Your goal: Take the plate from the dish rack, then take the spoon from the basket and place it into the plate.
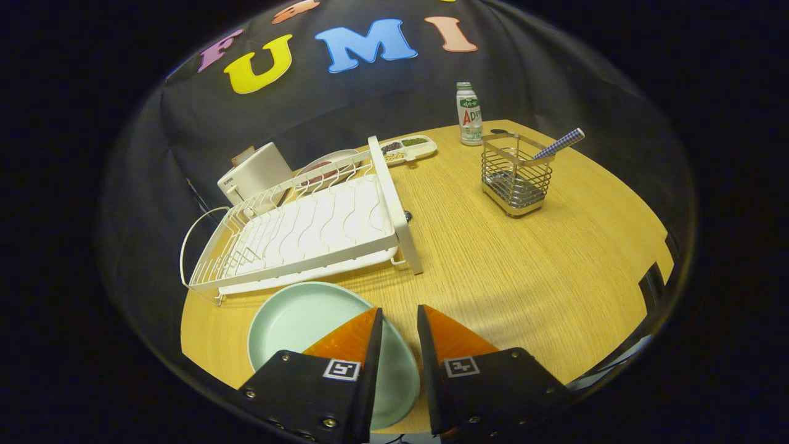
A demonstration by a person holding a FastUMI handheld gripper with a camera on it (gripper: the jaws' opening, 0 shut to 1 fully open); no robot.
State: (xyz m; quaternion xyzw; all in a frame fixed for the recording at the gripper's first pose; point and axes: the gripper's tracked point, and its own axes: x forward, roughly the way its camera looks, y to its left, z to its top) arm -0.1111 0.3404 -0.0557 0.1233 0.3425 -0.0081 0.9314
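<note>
The worktop [493, 259] is a round wooden surface carrying all the items. The dish rack [308, 231] is white and sits on the left half of the worktop, its long axis running from near left to far right, with no dishes in its slots. The plate [302, 320] is pale green and lies flat on the worktop at the near left, just in front of the dish rack; the left finger overlaps its right part in the picture.

The tongs [399, 317] are slightly open with a narrow gap between the two fingers and nothing held; the gap lies over the right rim of the plate.

A white box-shaped appliance [256, 172] stands behind the far left corner of the dish rack. The basket [516, 179] is a wire metal caddy at the far right, well apart from the plate. The spoon [560, 144] stands in the basket, its checked handle leaning out to the right. A divided tray [408, 148] lies beyond the far end of the rack. A small bottle [470, 115] stands upright at the far edge, left of the basket.
</note>
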